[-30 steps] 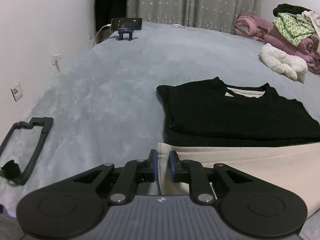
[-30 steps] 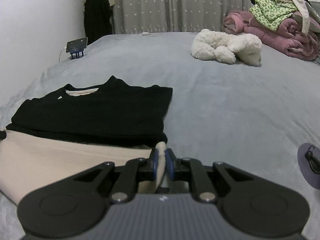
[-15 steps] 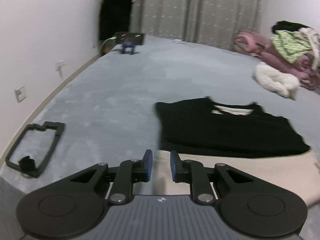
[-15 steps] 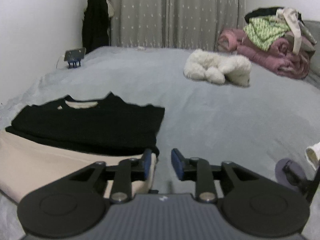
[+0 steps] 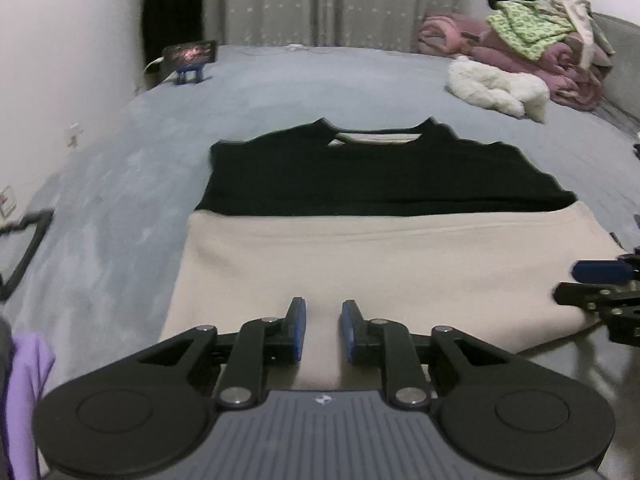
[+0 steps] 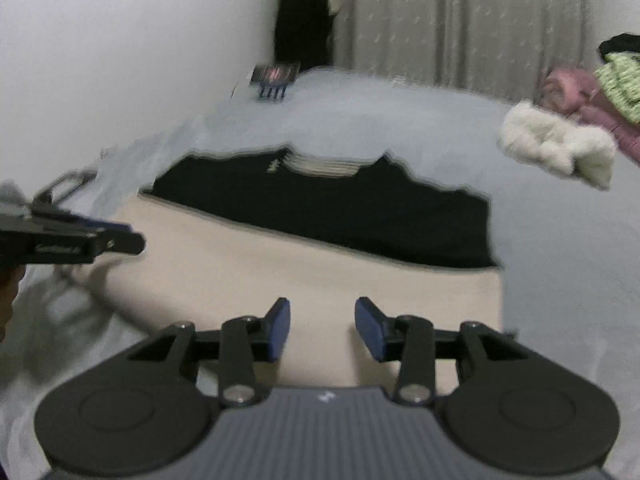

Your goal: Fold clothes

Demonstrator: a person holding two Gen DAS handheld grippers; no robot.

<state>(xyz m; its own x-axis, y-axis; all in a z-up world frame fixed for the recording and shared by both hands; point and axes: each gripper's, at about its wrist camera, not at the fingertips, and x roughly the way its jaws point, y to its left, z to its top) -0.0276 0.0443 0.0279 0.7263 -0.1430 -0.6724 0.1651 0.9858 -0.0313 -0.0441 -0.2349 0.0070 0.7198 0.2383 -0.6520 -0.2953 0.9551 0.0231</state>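
A garment with a black top half (image 5: 376, 176) and a beige lower half (image 5: 384, 264) lies flat on the grey-blue bed (image 5: 280, 92). My left gripper (image 5: 322, 328) hovers over the beige near edge. Its jaws are opening, and the pads press on nothing. In the right wrist view the same garment (image 6: 304, 268) lies ahead. My right gripper (image 6: 322, 328) is over its near edge with jaws opening and no cloth pinched between them. Each gripper shows in the other's view: the right gripper (image 5: 600, 276) at the right edge, the left gripper (image 6: 100, 240) at the left.
A phone on a blue stand (image 5: 190, 54) sits at the bed's far left. At the far right are a white plush toy (image 5: 496, 86) and a pile of pink bedding and clothes (image 5: 540, 40). A black frame (image 5: 24, 240) lies at the left, with a purple cloth (image 5: 24, 380) in the near left corner.
Both grippers let go of the beige hem corners and opened. They pulled back and swung inward, so the whole garment now sits centred ahead of each.
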